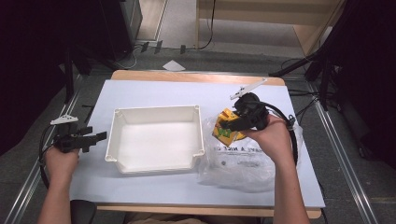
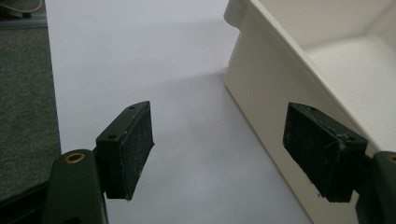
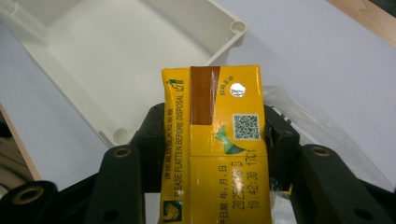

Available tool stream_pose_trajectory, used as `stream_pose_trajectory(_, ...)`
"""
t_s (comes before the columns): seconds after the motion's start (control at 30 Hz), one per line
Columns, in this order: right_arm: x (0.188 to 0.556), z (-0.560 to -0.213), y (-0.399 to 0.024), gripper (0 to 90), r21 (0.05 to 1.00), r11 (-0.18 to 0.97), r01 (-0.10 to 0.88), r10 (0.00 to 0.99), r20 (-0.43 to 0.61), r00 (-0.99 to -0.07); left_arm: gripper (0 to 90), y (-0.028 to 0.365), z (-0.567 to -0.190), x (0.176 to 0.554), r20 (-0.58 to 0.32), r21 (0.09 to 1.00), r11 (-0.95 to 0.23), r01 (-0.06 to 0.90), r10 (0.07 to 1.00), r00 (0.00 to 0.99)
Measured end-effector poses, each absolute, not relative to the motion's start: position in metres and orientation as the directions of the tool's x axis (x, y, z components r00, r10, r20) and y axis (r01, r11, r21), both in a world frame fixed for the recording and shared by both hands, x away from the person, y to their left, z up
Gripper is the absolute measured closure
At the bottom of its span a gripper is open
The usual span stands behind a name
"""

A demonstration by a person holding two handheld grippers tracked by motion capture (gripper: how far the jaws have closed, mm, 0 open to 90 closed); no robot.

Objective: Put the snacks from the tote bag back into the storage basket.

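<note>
the right gripper (image 1: 232,122) is clamping a yellow drink carton (image 3: 215,140) between its two black jaws, one pressing each long side. in the right gripper view the carton is sticking out past the jaw tips, its face with a brown strip, a foil straw hole, a qr code and a printed date turned toward the camera. the right hand (image 1: 268,135) is wrapping the gripper body from below and behind, with the forearm coming up from the bottom edge of the high view and angling slightly inward, so the jaws are pointing left toward the bin. the carton is hanging just above a crumpled clear plastic bag (image 1: 238,161) that's lying on the white table mat (image 1: 154,91), just right of the white plastic bin (image 1: 155,138). i can't really tell if the carton's lower end is touching the bag or floating a bit over it.

the left gripper (image 1: 93,138) is sitting wide open with nothing between its pads (image 2: 133,149). the left hand (image 1: 60,156) is gripping it low at the left edge of the table, forearm running nearly straight up from the bottom, jaws pointing right at the bin. in the left gripper view the bin's outer wall is right beside the right-hand pad, and whether they're touching is hard to say. the bin itself is looking empty inside.
</note>
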State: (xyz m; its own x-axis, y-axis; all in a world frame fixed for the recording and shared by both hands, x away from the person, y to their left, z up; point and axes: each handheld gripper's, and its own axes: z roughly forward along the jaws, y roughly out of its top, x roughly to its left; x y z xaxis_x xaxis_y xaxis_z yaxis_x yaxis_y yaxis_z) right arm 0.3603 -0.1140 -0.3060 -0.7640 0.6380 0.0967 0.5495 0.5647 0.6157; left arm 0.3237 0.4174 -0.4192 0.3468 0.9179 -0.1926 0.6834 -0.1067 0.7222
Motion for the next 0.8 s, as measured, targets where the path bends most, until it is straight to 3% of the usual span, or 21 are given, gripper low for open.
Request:
stream_pose_trajectory(0.37,0.36,-0.297,-0.091,54.1,0.659,0.54,0.524,0.625,0.102,-0.774,25.2,0.419,-0.421,0.329,-0.215,0.724,-0.083,0.685,0.916,0.338)
stream_pose_trajectory(0.8,0.359,-0.287,-0.066,54.2,0.648,0.586,0.487,0.585,0.077,-0.807,25.3,0.421,-0.42,0.329,-0.226,0.728,-0.068,0.682,0.916,0.333)
